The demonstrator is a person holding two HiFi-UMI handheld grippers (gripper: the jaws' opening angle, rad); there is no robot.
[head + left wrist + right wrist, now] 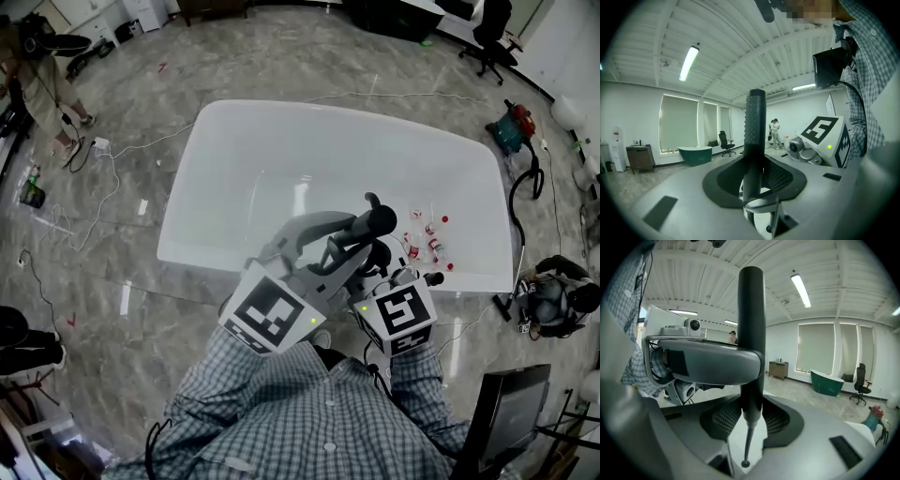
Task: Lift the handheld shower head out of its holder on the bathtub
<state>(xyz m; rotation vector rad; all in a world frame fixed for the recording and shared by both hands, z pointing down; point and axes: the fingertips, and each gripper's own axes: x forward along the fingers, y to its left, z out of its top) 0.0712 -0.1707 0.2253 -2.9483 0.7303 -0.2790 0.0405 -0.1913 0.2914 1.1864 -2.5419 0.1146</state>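
— Our tools?
— Left tool (754, 101) and right tool (751, 282) are both closed on nothing, held above the tub's (281, 159) near rim.
— The shower head?
— We can't make it out.

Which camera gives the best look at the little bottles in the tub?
Head view: it looks down into the tub, showing the bottles near its right end. Both gripper views aim across the room and miss them.

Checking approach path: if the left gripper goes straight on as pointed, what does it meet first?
Nothing near. The left gripper, jaws together, points about level across the room, seemingly above the white bathtub; the way looks free up to the far wall.
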